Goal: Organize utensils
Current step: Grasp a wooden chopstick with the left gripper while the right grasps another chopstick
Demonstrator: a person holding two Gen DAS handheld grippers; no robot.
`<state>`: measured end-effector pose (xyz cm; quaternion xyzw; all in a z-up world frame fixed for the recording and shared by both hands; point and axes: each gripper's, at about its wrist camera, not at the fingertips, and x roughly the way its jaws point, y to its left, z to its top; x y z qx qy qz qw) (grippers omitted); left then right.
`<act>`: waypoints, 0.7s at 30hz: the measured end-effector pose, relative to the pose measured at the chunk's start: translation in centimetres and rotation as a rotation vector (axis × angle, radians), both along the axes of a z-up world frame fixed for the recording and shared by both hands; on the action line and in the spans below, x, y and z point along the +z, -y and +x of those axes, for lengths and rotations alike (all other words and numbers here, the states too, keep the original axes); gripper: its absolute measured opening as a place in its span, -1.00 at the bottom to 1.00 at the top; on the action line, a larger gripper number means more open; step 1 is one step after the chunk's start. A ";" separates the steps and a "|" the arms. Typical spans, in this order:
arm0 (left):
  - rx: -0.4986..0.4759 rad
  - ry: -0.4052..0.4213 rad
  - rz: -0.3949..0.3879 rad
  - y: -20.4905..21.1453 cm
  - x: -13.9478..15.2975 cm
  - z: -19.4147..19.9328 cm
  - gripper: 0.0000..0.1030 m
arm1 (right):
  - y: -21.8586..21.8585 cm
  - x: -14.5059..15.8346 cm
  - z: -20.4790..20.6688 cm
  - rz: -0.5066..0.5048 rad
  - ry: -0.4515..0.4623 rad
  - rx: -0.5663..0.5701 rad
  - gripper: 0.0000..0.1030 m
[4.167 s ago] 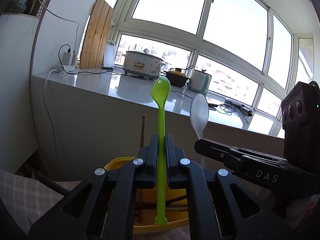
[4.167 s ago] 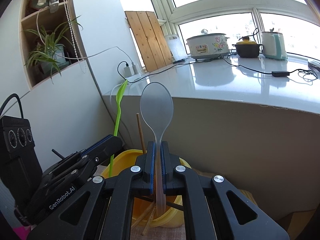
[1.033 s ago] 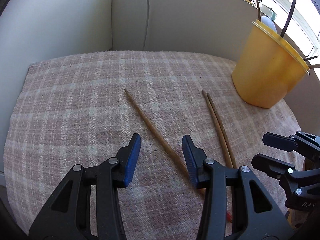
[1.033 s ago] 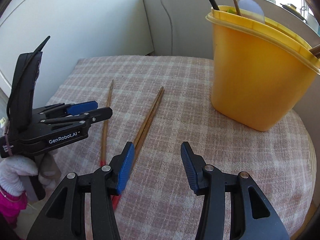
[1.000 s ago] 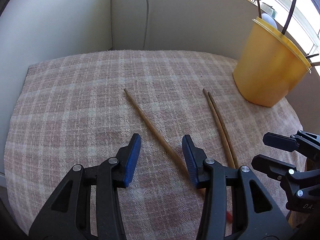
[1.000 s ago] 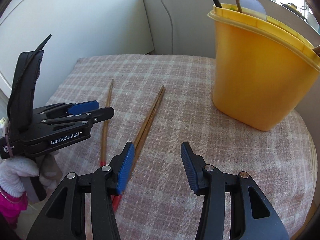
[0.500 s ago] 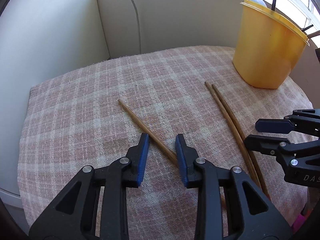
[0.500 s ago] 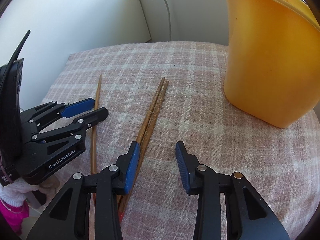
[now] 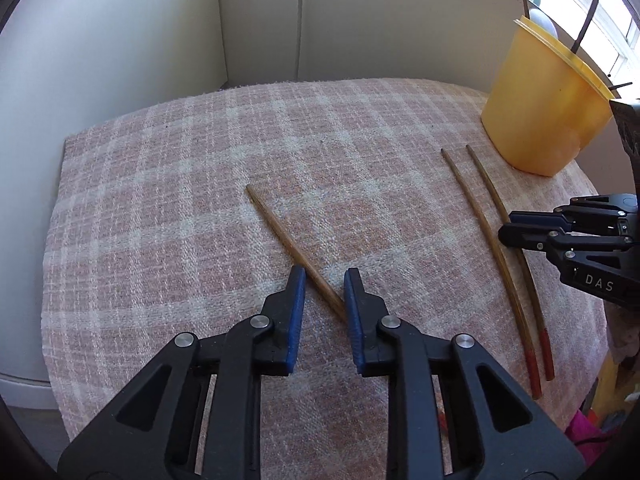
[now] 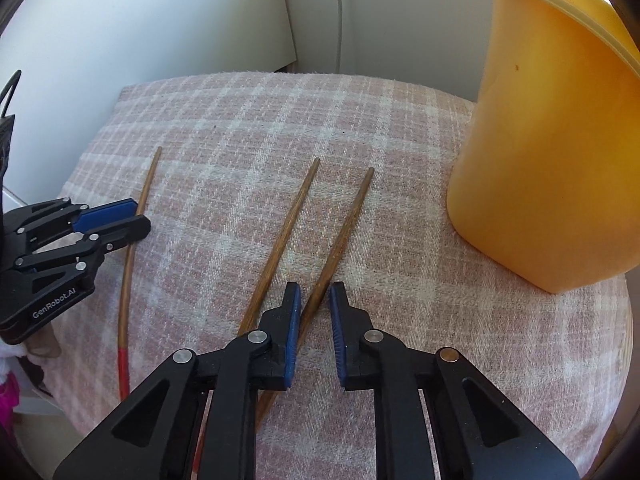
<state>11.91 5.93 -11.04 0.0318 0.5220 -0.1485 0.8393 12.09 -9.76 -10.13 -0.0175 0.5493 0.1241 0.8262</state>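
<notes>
- Looking down your left tongs (image 9: 324,276), you have a single chopstick (image 9: 280,232) lying slantwise on the checked cloth (image 9: 160,200) that covers the worktop, its near part running between the two blue pads.
- Your left jaws have just been closing and now stand narrow around that stick; the right pad seems to touch it, but a gap shows on the left side, so they are not clamped on it.
- Your right tongs (image 10: 314,292) point down over the pair of chopsticks (image 10: 288,216), which fan apart toward their far tips.
- Of that pair, the right-hand stick passes between your right pads and the left-hand stick runs just outside the left pad.
- Your right jaws have just been closing too and stand narrow, with the stick against the left pad and clear space beside the right pad; whether they pinch it lower down is hard to tell from this angle.
- The yellow container (image 10: 560,140) stands upright at the far right of the cloth, near the tips of the pair, with thin utensil handles (image 9: 588,20) sticking out of its top in the left wrist view.
- Red-tipped ends (image 9: 538,364) of the pair lie nearest to you.
</notes>
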 end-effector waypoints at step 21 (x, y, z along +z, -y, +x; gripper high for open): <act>-0.133 -0.114 0.058 0.7 1.2 1.4 -0.83 | -2.9 -0.9 2.4 -0.088 -0.067 0.142 -0.88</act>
